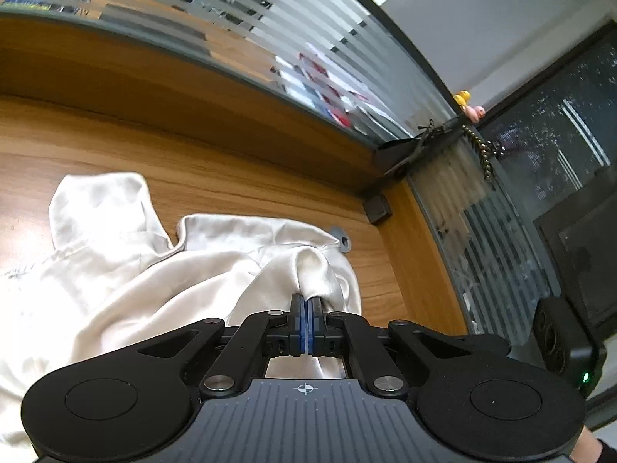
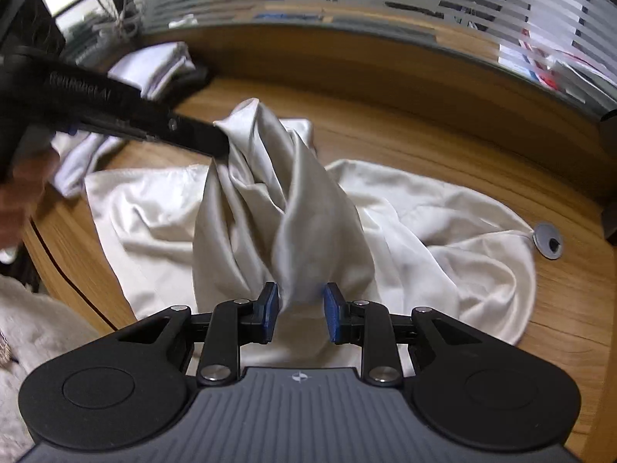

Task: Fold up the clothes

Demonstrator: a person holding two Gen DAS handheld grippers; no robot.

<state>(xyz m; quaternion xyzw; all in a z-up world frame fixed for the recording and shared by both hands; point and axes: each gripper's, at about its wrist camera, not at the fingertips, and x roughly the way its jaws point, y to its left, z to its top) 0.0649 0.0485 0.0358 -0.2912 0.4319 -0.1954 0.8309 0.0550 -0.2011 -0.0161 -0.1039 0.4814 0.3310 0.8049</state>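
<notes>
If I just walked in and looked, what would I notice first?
Probably the big cream cloth rumpled across the wooden desk, with one part pulled up into a tall peak in the middle. The left tongs pinch the top of that peak, while the right tongs stand open around its lower end. A small stack of folded clothes waits at the desk's far left corner.

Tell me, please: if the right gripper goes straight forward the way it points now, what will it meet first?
The right gripper has open jaws, and a raised fold of the cream garment hangs between them. It would probably meet that fold first, then the wooden table beneath.
</notes>
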